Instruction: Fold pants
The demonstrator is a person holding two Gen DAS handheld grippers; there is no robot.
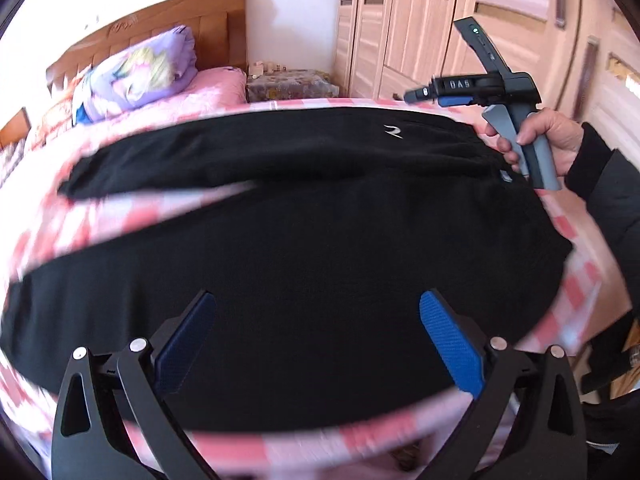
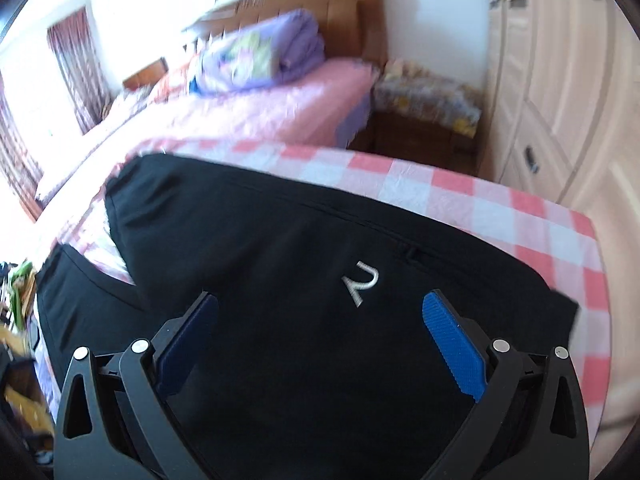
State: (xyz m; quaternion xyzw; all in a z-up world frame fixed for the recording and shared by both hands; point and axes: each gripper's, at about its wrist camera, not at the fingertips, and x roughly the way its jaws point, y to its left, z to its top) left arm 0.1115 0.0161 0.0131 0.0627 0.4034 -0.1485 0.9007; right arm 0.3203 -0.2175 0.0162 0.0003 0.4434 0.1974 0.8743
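Overhead, left wrist view: black pants (image 1: 304, 216) lie spread flat on a pink-and-white checked sheet (image 1: 576, 300), the two legs running off to the left with a strip of sheet showing between them. Left gripper (image 1: 318, 344) hangs above the nearer leg, blue pads wide apart, nothing between them. Right gripper (image 1: 436, 94) shows at upper right, gripped by a hand (image 1: 536, 140) in a dark sleeve, over the waist end of the pants; its fingertips are too small and side-on here to judge. A small white logo (image 1: 394, 131) sits on the far leg near the waist. Rolled purple quilt (image 1: 140, 76) lies against a wooden headboard (image 1: 216, 20); wardrobe (image 1: 500, 20) behind (frame edges blurred).

Right wrist view: right gripper (image 2: 320, 344) over the upper part of the pants (image 2: 280, 280), pads spread wide, holding nothing. Logo (image 2: 360, 282) lies just ahead, between the fingers. Checked sheet (image 2: 500, 220) borders the pants on the right. Purple quilt (image 2: 272, 56) and a nightstand (image 2: 424, 128) beyond.
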